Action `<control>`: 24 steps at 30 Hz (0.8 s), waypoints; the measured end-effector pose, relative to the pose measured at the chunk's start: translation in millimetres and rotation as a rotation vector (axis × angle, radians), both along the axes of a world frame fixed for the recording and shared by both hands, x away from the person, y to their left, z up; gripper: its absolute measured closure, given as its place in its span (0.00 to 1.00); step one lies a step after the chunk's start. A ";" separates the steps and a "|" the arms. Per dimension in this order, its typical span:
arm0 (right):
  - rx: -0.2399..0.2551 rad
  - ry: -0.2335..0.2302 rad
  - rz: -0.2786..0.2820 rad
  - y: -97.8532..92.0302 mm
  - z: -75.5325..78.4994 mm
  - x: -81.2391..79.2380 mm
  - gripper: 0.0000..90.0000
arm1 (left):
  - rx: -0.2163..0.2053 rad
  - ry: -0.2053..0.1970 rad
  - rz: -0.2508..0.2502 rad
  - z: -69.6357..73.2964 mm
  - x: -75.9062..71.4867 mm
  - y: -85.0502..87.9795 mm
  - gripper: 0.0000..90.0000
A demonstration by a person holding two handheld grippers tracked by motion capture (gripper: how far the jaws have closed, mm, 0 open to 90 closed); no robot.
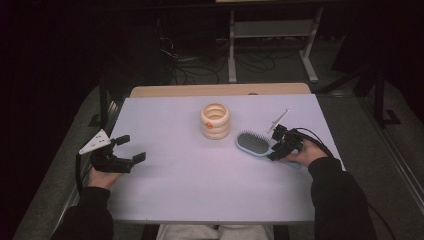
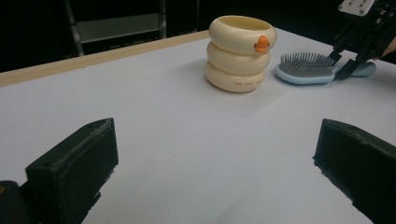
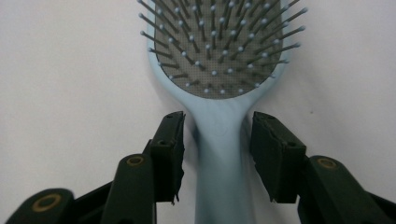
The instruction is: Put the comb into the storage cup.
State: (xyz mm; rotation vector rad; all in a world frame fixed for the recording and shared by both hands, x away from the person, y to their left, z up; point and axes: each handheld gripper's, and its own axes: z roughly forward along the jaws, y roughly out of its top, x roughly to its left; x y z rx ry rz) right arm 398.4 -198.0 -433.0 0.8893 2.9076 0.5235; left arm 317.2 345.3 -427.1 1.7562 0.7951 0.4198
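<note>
Pale-blue plastic hairbrush [image 3: 219, 93] lies flat on the white bench [image 1: 190, 175], bristles up, just right of the cream stacked-ring cup [image 1: 215, 120]; its long axis runs from the head near the cup out to the handle at the bench's right side. Right gripper [image 3: 217, 154] is in line with that axis, handle straight ahead between its jaws; jaws half closed, a thin gap visible each side, so not yet pinching. Left gripper [image 1: 131, 148] sits well left of the cup, jaws wide, holding nothing. Right hand far nearer the brush. Cup has an orange duck bill and a line of small print, too small to read.
</note>
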 end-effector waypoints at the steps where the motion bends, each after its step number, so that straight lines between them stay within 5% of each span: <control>1: -0.003 0.000 0.002 0.6 -0.7 0.0 0.62 | 0.000 0.000 0.000 0.0 0.0 0.0 0.00; 10: -0.034 -0.022 0.017 2.9 -0.4 -2.2 0.75 | 0.000 0.000 0.000 0.2 -0.3 0.0 0.00; 24: -0.020 -0.022 0.008 2.8 -0.4 -4.2 0.76 | -0.005 0.000 0.000 0.3 -0.4 0.3 0.00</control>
